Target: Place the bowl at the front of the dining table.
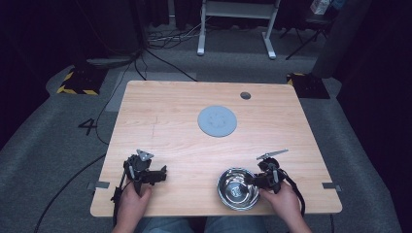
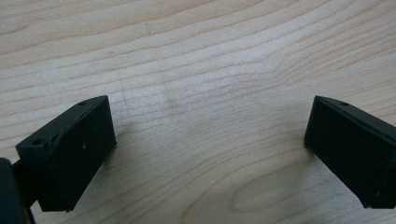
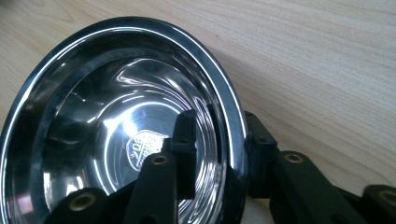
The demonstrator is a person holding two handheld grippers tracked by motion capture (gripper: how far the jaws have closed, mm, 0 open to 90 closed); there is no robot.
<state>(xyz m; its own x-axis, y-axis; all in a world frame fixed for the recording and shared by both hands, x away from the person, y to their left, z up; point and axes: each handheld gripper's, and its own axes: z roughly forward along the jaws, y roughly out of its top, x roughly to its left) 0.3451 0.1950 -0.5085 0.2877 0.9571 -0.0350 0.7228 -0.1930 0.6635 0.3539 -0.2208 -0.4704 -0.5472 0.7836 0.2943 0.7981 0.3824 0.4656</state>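
Note:
A shiny steel bowl [image 1: 232, 200] [image 3: 93, 107] stands empty near the table's front edge, right of centre. My right gripper [image 1: 252, 180] [image 3: 219, 128] reaches over its right rim, with one jaw inside the bowl and the other outside against the rim. A small gap shows between the inner fingertip [image 3: 186, 135] and the rim, so the jaws straddle the wall without clamping it. My left gripper [image 1: 163, 174] [image 2: 210, 135] rests on bare wood at the front left, held by a hand, its jaws wide open with nothing between them.
A flat grey round disc [image 1: 217, 121] lies on the wooden table [image 1: 170, 126] past the middle. A small dark cable hole [image 1: 245, 95] sits near the far edge. Grey carpet, cables and a white desk frame [image 1: 235, 29] lie beyond the table.

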